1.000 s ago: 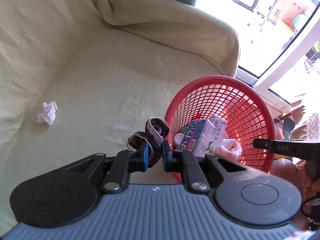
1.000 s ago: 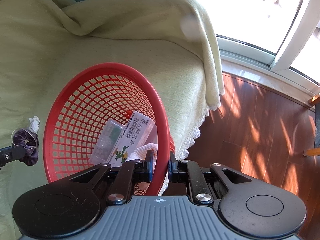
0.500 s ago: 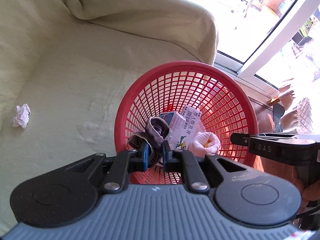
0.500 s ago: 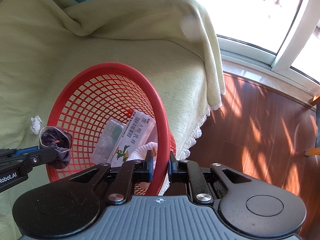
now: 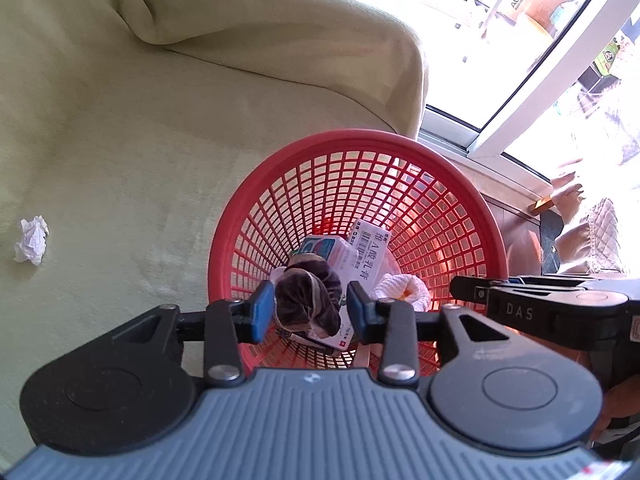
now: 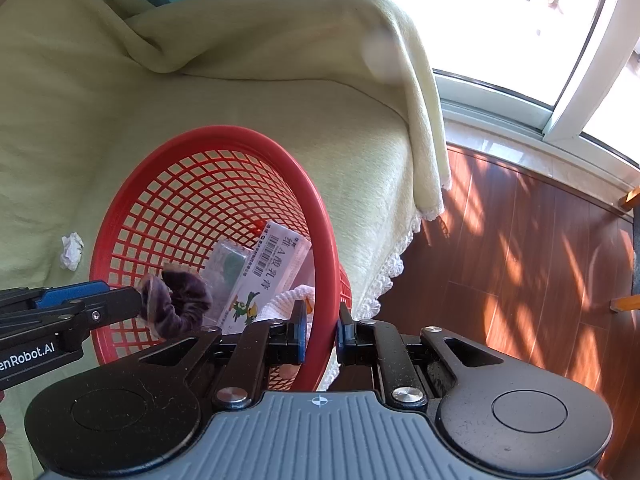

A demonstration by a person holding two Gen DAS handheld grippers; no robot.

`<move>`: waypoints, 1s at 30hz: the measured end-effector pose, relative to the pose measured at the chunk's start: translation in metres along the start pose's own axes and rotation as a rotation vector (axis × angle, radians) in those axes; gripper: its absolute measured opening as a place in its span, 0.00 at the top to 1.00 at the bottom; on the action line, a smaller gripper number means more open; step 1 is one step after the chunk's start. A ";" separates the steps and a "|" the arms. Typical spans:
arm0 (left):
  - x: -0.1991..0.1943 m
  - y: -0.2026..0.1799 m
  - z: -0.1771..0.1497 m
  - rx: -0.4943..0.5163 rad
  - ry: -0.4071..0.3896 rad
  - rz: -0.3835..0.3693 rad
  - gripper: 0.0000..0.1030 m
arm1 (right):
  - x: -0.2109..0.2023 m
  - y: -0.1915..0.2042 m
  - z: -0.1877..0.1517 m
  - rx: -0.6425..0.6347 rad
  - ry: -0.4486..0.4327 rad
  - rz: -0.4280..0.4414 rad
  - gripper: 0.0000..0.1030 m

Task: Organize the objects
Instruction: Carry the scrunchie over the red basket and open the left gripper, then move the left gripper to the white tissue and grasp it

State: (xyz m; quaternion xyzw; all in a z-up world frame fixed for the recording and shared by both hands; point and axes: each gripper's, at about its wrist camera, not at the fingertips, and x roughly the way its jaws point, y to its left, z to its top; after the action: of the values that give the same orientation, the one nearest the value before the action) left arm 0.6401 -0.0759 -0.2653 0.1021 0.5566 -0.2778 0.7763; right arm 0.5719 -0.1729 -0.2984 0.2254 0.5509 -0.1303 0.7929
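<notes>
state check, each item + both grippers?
left gripper: open, over the basket
purple scrunchie: between the open fingers
right gripper: shut on the basket rim
red mesh basket: tilted, holding boxes
white ointment box: in basket
crumpled tissue: on the sofa cover

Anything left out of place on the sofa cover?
Yes: a crumpled white tissue lies alone on the sofa cover, outside the red basket that holds the other items.
</notes>
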 end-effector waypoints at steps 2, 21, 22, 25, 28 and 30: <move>-0.002 0.003 0.000 -0.006 0.000 -0.001 0.64 | 0.000 0.000 0.001 0.001 0.001 -0.001 0.90; -0.028 0.110 -0.041 -0.112 -0.019 0.144 0.57 | -0.001 0.004 0.003 -0.011 0.005 -0.021 0.90; -0.028 0.120 -0.046 -0.121 -0.010 0.165 0.57 | -0.001 0.005 0.003 -0.012 0.005 -0.022 0.90; -0.022 0.146 -0.057 -0.136 0.014 0.237 0.55 | -0.001 0.007 0.004 -0.016 0.006 -0.029 0.90; -0.015 0.177 -0.067 -0.157 0.037 0.312 0.53 | -0.001 0.007 0.004 -0.021 0.010 -0.037 0.90; -0.009 0.196 -0.072 -0.172 0.037 0.340 0.53 | 0.000 0.008 0.004 -0.025 0.014 -0.045 0.90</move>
State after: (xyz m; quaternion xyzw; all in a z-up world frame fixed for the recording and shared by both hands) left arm 0.6868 0.1227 -0.3124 0.1331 0.5671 -0.0923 0.8076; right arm 0.5787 -0.1685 -0.2951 0.2037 0.5630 -0.1395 0.7887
